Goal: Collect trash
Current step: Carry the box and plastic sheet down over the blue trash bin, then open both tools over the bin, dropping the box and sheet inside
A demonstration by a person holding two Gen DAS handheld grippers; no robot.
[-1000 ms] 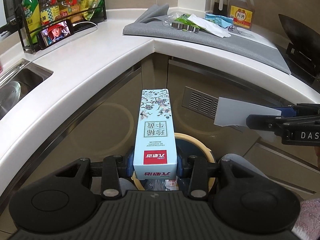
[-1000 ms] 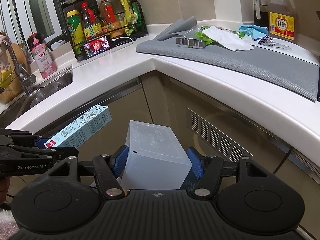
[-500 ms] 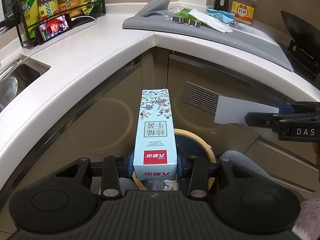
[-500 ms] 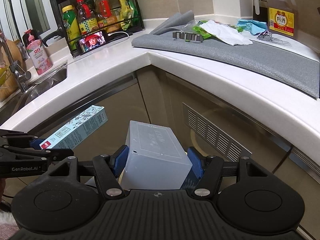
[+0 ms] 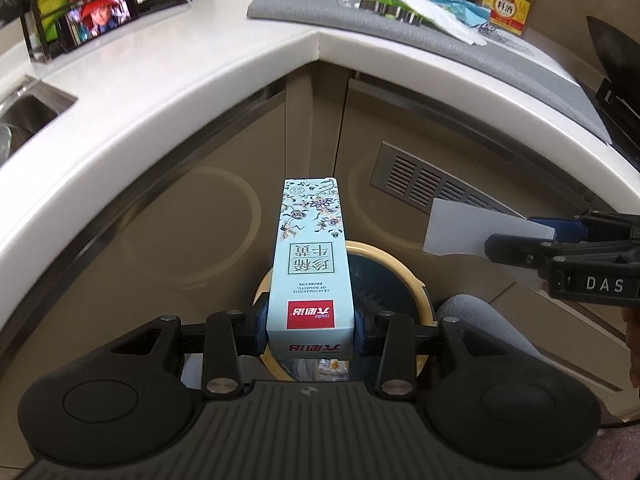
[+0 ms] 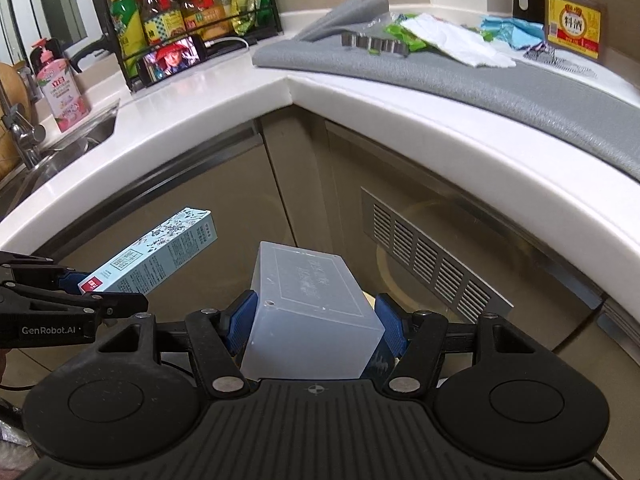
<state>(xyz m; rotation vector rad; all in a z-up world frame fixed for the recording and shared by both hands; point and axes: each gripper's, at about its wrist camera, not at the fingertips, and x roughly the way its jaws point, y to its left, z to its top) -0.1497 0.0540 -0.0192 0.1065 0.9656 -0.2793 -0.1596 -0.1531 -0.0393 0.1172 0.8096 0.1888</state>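
The left gripper (image 5: 310,326) clamps a carton (image 5: 310,264) whose long axis points forward directly over the bin (image 5: 420,292), nearer than the right gripper (image 6: 314,322), which grips a box (image 6: 310,300) just beside it.

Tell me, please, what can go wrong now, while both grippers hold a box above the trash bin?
1. The left gripper clamps the long blue box only at its near end, so on release it may tip and strike the trash bin rim instead of falling in.
2. The right gripper holds the white plastic box off to the side; in the left wrist view it seems beyond the rim, so it could miss.
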